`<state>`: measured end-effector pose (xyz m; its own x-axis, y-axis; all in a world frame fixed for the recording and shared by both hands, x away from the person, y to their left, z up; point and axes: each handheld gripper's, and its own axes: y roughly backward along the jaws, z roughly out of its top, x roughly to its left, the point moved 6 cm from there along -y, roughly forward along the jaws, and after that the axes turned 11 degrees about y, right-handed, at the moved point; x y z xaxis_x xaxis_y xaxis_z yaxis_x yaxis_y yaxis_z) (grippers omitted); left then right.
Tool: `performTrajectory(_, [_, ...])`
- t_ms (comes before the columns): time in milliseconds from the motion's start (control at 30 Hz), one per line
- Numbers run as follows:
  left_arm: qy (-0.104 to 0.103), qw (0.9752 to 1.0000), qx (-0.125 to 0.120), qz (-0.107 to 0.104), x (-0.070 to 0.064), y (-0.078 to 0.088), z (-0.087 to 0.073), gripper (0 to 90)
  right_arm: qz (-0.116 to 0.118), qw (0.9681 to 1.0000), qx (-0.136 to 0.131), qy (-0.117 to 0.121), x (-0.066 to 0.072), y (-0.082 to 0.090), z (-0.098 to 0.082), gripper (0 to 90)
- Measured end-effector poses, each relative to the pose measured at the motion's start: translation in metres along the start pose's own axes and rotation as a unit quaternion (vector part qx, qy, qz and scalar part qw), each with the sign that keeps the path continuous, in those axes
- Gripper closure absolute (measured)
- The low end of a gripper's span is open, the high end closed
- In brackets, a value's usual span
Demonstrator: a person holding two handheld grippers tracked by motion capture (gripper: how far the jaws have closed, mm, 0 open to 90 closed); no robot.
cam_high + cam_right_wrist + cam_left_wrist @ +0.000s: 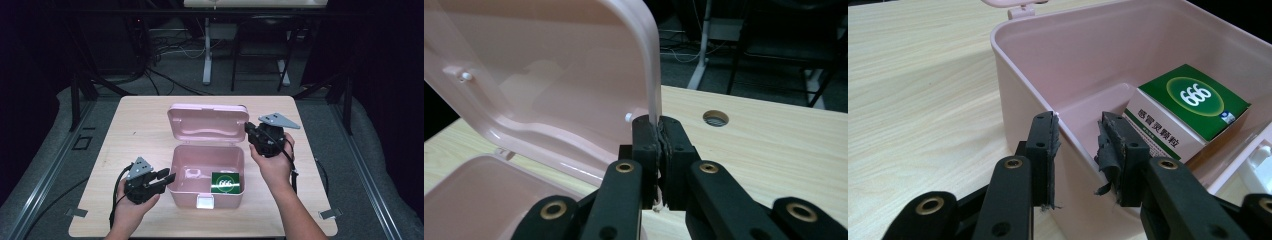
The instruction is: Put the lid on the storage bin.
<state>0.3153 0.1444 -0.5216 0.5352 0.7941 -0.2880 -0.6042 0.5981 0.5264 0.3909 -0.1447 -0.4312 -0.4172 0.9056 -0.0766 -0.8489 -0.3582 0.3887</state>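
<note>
The number "666" is printed in white inside a green oval on the top of a green and white carton (1193, 102) lying in the pink box (1018, 65). Chinese characters, "感冒灵颗粒", are printed in green along the carton's white side.

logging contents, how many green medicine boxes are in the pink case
1: a green medicine box lies in the pink case, at its front right corner in the high view. A near corner of the case's floor is hidden behind its wall, so something small could sit unseen there.
</note>
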Motion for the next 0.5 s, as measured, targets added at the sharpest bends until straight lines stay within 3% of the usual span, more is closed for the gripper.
performTrajectory(233, [0.0, 1.0, 0.0, 0.001, 0.0, 0.0, 0.0, 67.7, 0.001, 1.0, -0.007, 0.004, 0.005, 0.008, -0.005, 86.7])
performTrajectory(400, [0.0, 1.0, 0.001, 0.001, 0.0, 0.0, 0.0, 67.7, 0.014, 0.9996, -0.024, -0.012, 0.007, 0.014, -0.012, 85.9])
performTrajectory(500, [0.001, 1.0, 0.003, -0.001, 0.0, 0.0, 0.0, 67.6, 0.015, 0.9996, -0.023, -0.008, 0.007, 0.015, -0.013, 85.9])
